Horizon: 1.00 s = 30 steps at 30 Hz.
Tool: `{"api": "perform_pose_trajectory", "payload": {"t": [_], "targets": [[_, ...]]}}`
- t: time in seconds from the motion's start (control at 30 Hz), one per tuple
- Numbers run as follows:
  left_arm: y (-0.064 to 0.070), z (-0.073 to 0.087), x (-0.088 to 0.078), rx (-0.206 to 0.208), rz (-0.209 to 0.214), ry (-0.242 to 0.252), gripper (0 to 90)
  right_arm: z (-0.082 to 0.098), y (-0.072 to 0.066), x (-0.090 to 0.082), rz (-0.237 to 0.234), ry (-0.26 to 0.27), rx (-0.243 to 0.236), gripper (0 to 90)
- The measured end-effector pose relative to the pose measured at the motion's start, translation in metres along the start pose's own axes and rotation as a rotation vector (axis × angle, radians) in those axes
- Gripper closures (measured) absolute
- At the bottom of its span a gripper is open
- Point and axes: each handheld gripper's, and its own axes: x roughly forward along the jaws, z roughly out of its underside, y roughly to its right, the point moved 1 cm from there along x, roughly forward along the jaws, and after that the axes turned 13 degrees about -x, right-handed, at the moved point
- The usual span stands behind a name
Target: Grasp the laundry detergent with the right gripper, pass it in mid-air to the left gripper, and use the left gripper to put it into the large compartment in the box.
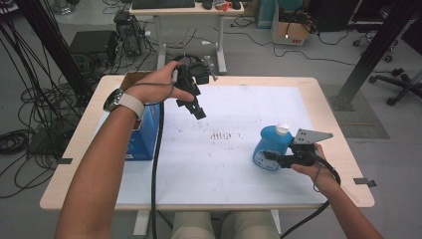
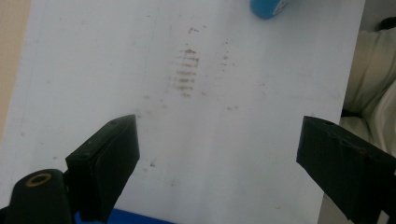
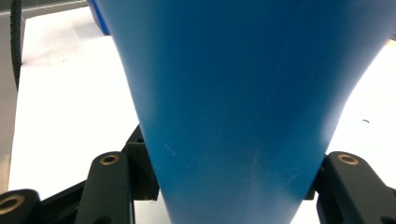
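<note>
My right gripper [image 1: 271,157] was clamped on the blue bottle [image 1: 269,147], standing near the surface's [image 1: 239,189] right edge, grasp done, moving it left, while my left gripper [image 1: 195,107] hung wide and empty.

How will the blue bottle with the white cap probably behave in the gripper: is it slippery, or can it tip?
The blue bottle looks like smooth plastic, so it may slip a little. The right gripper clamps its lower body from both sides, which probably steadies it. It leans and carries its white cap high, so once released it might tip.
</note>
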Motion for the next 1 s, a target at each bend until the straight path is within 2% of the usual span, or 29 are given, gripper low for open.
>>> {"api": "perform_pose_trajectory", "payload": {"t": [0.73, 0.87, 1.0], "targets": [[0.003, 0.001, -0.003, -0.005, -0.004, 0.002, 12.7, -0.004, -0.001, 0.001, 0.002, -0.015, -0.021, 43.5], [0.006, 0.002, -0.007, -0.010, 0.001, 0.006, 12.3, -0.008, 0.001, -0.002, -0.009, 0.018, 0.001, 43.5], [0.011, 0.002, -0.013, -0.018, -0.002, 0.014, 11.7, -0.018, 0.005, -0.006, -0.009, 0.026, -0.011, 43.5]]}}
